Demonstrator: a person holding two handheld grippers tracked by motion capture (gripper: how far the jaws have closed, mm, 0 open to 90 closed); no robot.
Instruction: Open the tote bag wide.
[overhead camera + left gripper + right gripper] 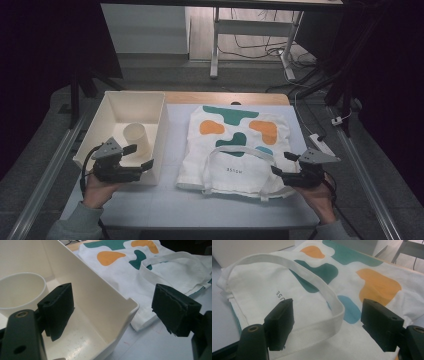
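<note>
The tote bag (235,150) lies flat on the table (150,205), mouth and handles toward you, printed side up, just right of the cream bin (102,122). Its upper handle (312,277) arches loose over the cloth near the mouth; the strap's long axis runs across the bag, roughly side to side in the high view.

Your right gripper (285,164) sits at the bag's near right corner, pointing left across the mouth. In the right gripper view the strap passes between the two jaws, nearer the left one. The jaws stand wide apart, pads off the cloth, holding nothing. This hand looks the nearer one to the handle; I judge a short push forward and down would bring the strap squarely between the pads.

Your left gripper (137,156) hovers over the bin's near right corner, jaws spread wide and empty, one to each side of the bin wall (100,297). A paper cup (137,137) stands upright inside the bin, just beyond the gripper. The bag's left edge is near this hand, past the bin wall.
</note>
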